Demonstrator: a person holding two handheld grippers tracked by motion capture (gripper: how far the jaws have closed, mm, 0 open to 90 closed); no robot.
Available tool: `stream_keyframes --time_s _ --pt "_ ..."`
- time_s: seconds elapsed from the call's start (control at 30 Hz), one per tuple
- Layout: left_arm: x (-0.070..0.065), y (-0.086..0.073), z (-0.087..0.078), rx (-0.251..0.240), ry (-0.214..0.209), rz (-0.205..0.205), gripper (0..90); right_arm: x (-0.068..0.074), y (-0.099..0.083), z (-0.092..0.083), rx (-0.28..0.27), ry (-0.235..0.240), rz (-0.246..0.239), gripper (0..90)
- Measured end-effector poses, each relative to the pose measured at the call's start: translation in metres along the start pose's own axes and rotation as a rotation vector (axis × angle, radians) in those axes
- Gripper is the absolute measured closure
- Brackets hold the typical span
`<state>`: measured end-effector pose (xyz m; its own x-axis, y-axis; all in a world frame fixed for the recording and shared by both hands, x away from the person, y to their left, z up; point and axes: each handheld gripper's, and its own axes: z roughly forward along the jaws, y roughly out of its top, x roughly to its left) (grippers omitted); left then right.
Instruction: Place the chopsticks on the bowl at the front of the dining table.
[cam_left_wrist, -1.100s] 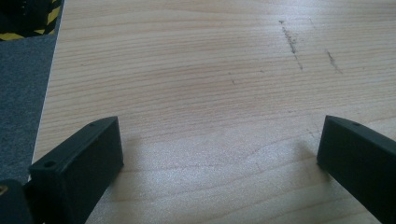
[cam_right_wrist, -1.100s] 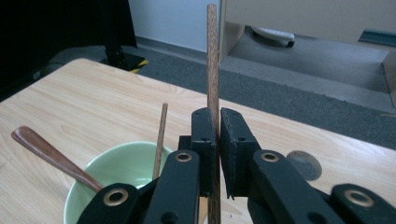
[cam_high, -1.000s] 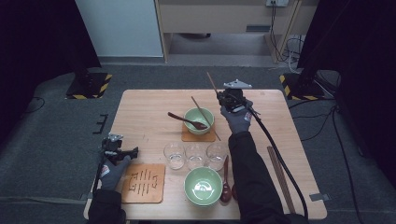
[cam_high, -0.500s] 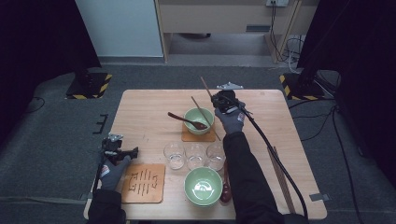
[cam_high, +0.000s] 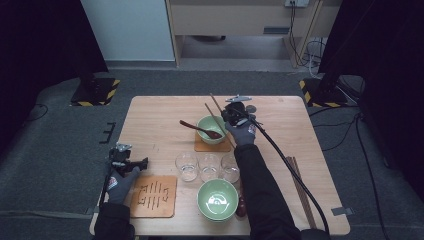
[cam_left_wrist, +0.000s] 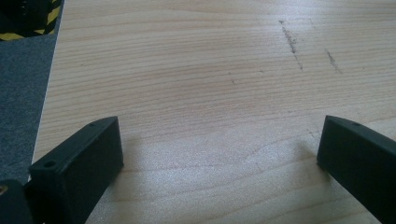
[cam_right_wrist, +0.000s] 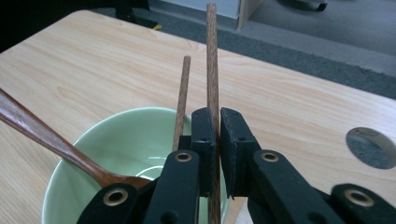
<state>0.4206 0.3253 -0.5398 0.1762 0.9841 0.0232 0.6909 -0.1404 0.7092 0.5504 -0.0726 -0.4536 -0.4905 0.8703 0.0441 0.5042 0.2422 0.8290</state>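
Note:
My right gripper (cam_right_wrist: 218, 116) is shut on a brown wooden chopstick (cam_right_wrist: 212, 70), which runs up between its jaws and points away over the far table. A second chopstick (cam_right_wrist: 183, 93) leans on the rim of a pale green bowl (cam_right_wrist: 116, 154) just left of it. A wooden spoon (cam_right_wrist: 46, 140) lies in that bowl. In the high view the right gripper (cam_high: 227, 116) hovers at the bowl's (cam_high: 210, 131) right rim with the held chopstick (cam_high: 216, 102) slanting up-left. My left gripper (cam_high: 127, 161) rests open at the table's left edge, with bare wood between its jaws (cam_left_wrist: 219, 126).
Three empty glasses (cam_high: 210, 166) stand in a row mid-table. A second green bowl (cam_high: 217, 200) sits near the front edge with a spoon (cam_high: 242, 205) beside it. A slotted wooden mat (cam_high: 152, 196) lies front left. More chopsticks (cam_high: 300, 190) lie at the right. A hole (cam_right_wrist: 371, 147) pierces the tabletop.
My right gripper has come down and to the left with the chopstick, closer to the far bowl's rim. The left gripper has stayed where it was.

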Motion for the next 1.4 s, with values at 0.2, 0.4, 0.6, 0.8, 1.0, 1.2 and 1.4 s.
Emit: stream_keyframes --time_s 0.2,0.4,0.6,0.8,1.0,1.2,1.4 --pt "0.0 0.0 0.0 0.0 0.0 0.0 0.0 0.004 -0.005 0.008 0.035 0.008 -0.007 84.6" --pt "0.0 0.0 0.0 0.0 0.0 0.0 0.0 0.006 -0.008 0.015 0.063 0.005 -0.009 84.6" --pt "0.0 0.0 0.0 0.0 0.0 0.0 0.0 0.008 -0.009 0.019 0.082 -0.005 -0.007 84.5" --pt "0.0 0.0 0.0 0.0 0.0 0.0 0.0 0.009 -0.008 0.02 0.089 0.007 -0.005 83.0" --pt "0.0 0.0 0.0 0.0 0.0 0.0 0.0 0.006 -0.005 0.013 0.064 0.011 -0.002 74.9" --pt "0.0 0.0 0.0 0.0 0.0 0.0 0.0 0.01 -0.007 0.005 0.053 0.029 -0.035 64.8" --pt "0.0 0.0 0.0 0.0 0.0 0.0 0.0 0.012 -0.011 0.006 0.079 0.025 -0.059 63.9"
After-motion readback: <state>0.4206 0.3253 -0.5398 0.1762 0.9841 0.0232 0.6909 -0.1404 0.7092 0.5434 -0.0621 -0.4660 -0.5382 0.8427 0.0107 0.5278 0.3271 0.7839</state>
